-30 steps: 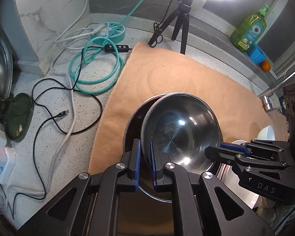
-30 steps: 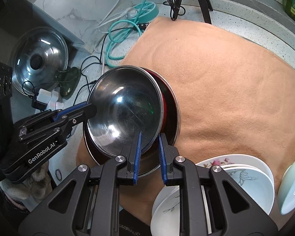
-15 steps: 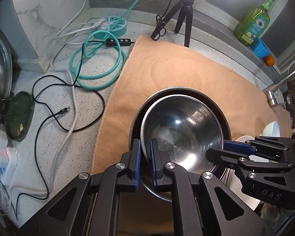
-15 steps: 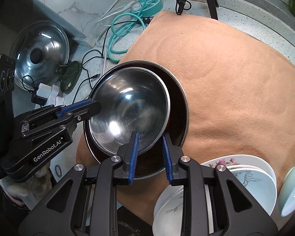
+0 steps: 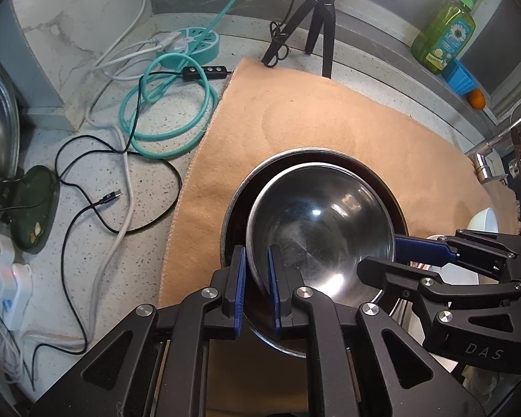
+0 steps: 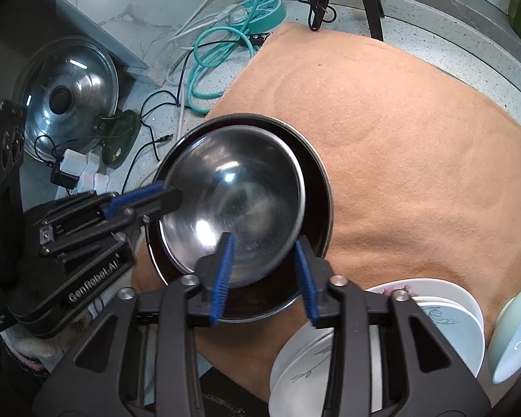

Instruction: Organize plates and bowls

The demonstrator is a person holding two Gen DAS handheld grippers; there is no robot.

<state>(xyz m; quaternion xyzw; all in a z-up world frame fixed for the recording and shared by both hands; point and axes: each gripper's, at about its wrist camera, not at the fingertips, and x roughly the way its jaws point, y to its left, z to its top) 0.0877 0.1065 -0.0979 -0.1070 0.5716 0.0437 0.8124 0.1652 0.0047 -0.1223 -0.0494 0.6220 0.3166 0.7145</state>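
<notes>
My left claw (image 5: 255, 283) is pinching the near rim of a shiny round stainless-steel bowl (image 5: 321, 229): one blue-padded finger sits outside the wall, the other inside, and the rim runs between them. The bowl is deep and mirror-smooth, with bright glints on its inner curve and fine scuffs near the bottom. It sits inside a larger, dark-lined round metal bowl (image 5: 234, 208), whose rim shows as a wider ring around it on the left and far sides.

My right claw (image 6: 264, 271) is spread wide. Its blue pads stand on either side of the steel bowl's near edge, the left pad over the inside of the bowl and the right pad beyond its outer wall, with a gap at each pad. In the left wrist view this claw comes in from the right, one blue finger (image 5: 422, 246) reaching to the steel bowl's right rim.

Both bowls rest on a tan fleecy cloth (image 6: 416, 132) spread over the speckled grey desk (image 5: 87, 267). Just beside my right claw, at the cloth's near edge, lies a stack of white ceramic plates with flower prints (image 6: 444, 309), and a pale blue bowl (image 6: 514, 340) is tilted against its right side.

Farther left on the desk are looped teal and black cables (image 5: 166, 111) and a round steel pot lid (image 6: 69, 87).
</notes>
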